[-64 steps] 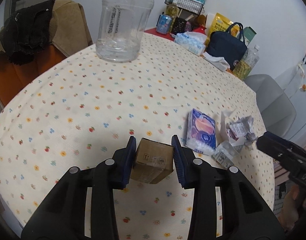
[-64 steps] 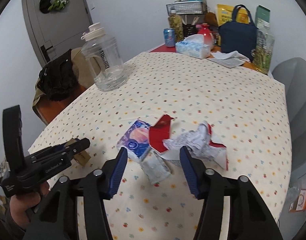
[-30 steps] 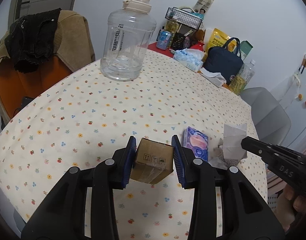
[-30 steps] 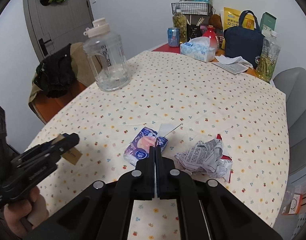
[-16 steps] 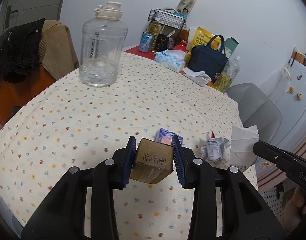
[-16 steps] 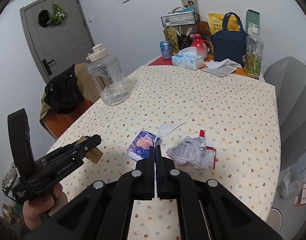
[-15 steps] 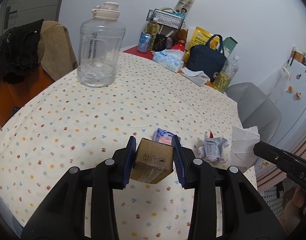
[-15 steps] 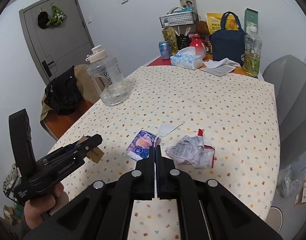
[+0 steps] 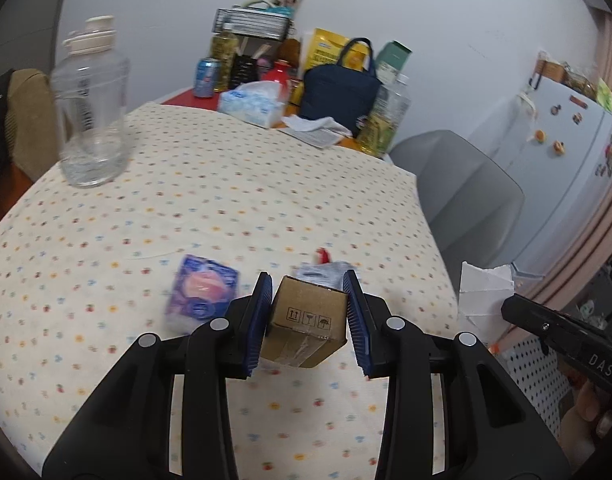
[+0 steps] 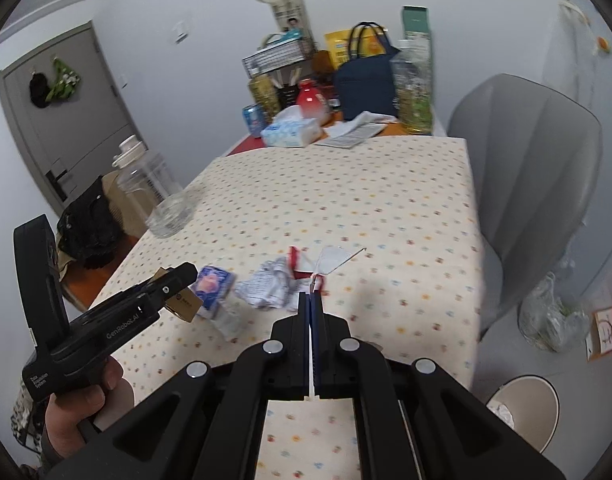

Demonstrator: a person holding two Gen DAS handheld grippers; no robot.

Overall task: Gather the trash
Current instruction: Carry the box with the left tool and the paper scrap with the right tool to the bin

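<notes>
The left claw (image 9: 309, 322) is being kept clamped on a small cardboard box (image 9: 306, 326); the right claw (image 10: 313, 312) is being pinched shut on a white paper scrap (image 10: 333, 258). Both should be carried level to the waste bin (image 10: 524, 412) at 4 o'clock, grip being held until directly above.

A home dining corner: flowered tablecloth (image 9: 233, 184), fridge (image 9: 562, 168) with magnets, tissue box (image 10: 291, 132), grey door (image 10: 65, 128)

Both wrist views look forward over the same table (image 9: 233, 184), each seeing the other's tongs.
</notes>
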